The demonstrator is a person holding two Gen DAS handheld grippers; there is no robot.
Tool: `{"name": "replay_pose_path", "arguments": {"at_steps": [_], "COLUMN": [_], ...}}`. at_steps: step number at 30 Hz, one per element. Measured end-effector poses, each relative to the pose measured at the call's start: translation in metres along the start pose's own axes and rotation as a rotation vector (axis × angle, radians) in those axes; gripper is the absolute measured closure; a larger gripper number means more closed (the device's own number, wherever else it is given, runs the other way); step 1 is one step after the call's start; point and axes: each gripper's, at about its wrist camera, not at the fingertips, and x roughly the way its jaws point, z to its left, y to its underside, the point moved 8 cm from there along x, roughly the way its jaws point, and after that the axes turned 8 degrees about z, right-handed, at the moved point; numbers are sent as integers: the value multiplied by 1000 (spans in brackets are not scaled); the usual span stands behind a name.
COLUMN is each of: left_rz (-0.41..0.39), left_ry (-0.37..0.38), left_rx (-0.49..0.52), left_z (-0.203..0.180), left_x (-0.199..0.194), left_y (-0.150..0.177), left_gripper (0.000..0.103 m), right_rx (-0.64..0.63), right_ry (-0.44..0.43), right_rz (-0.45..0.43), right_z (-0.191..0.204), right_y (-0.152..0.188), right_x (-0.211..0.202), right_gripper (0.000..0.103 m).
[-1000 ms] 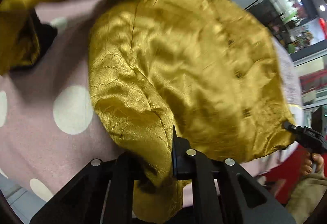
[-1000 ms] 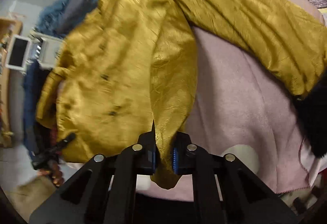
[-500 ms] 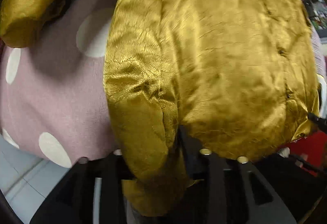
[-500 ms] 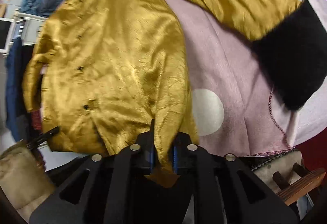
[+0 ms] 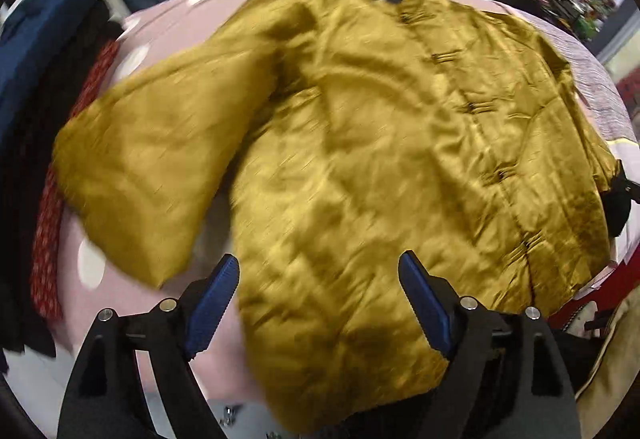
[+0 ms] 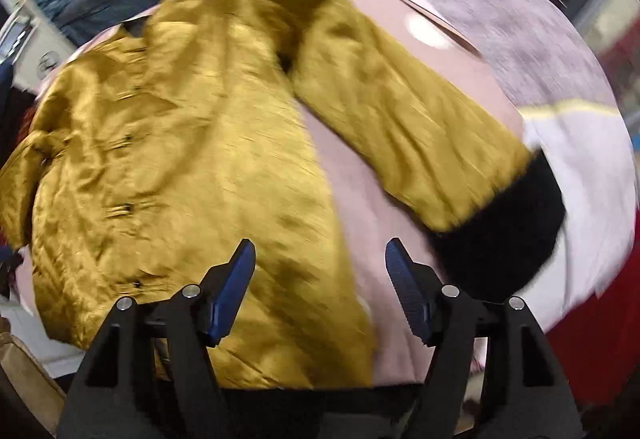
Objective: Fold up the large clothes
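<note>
Hovering with left gripper (image 5: 318, 299) and right gripper (image 6: 320, 279) both spread apart, gripping nothing; leaving gold jacket (image 5: 380, 143) lying flat on pink dotted blanket (image 6: 348, 175), apparently for folding.

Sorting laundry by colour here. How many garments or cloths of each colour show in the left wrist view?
Gold: 1, the jacket
Pink with white dots: 1, the blanket under it
Red patterned: 1, a cloth at left
Navy: 1, a garment at left
Total: 4
</note>
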Motion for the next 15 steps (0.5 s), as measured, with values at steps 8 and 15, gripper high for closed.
{"name": "replay_pose_path", "arguments": {"at_steps": [8, 15], "left_rz": [95, 251], "left_ry": [-25, -31], "left_rx": [132, 85], "left_z": [-76, -73], "left_x": [68, 124], "left_y": [-30, -8], "left_gripper": [23, 5], "right_rx": [-207, -214], "right_ry": [-11, 44], "right_rz": [147, 279], "right_z": [67, 66], "right_y": [12, 32], "right_x": [68, 113], "right_gripper": [35, 26]}}
